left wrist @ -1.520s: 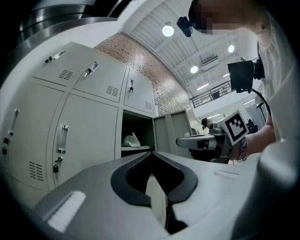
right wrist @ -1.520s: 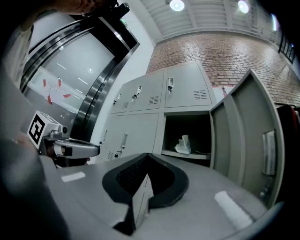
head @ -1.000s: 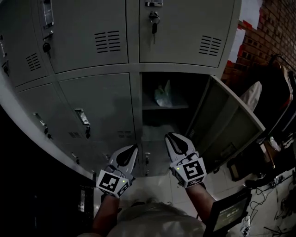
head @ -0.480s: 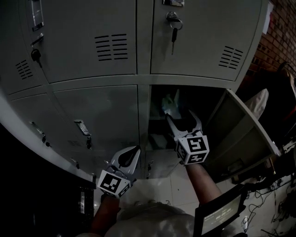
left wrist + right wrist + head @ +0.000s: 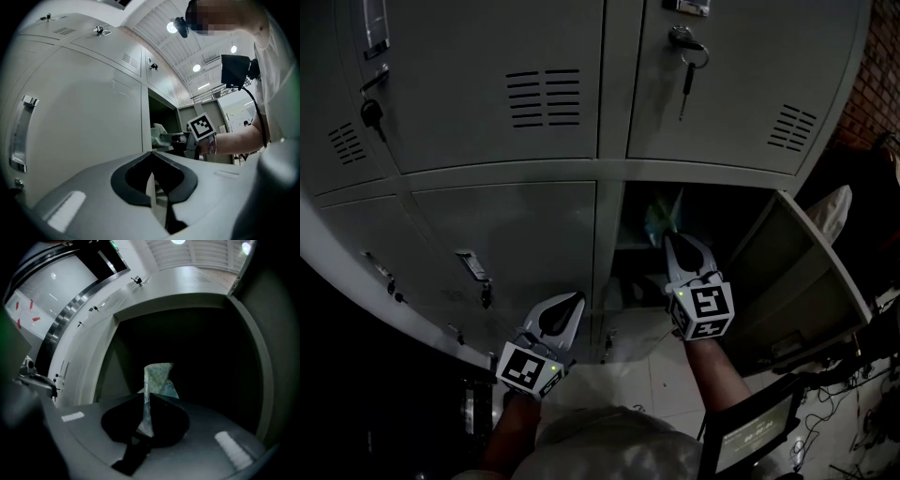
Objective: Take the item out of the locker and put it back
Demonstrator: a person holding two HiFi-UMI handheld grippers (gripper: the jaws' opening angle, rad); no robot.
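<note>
Now my right gripper (image 5: 682, 244) is closing its jaws on the pale bag (image 5: 158, 373), which is pinched between them inside the open locker (image 5: 806, 281). My left gripper (image 5: 571, 302) hangs outside, jaws together.

Grey lockers (image 5: 506, 225) everywhere, a pale bag (image 5: 157, 376) showing a speckled green print, red brick wall (image 5: 879, 84) beyond.

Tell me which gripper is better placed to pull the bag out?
Right. The right gripper is inside the open locker, its jaws closing with the bag between them. The left gripper is shut, outside by a closed door.
</note>
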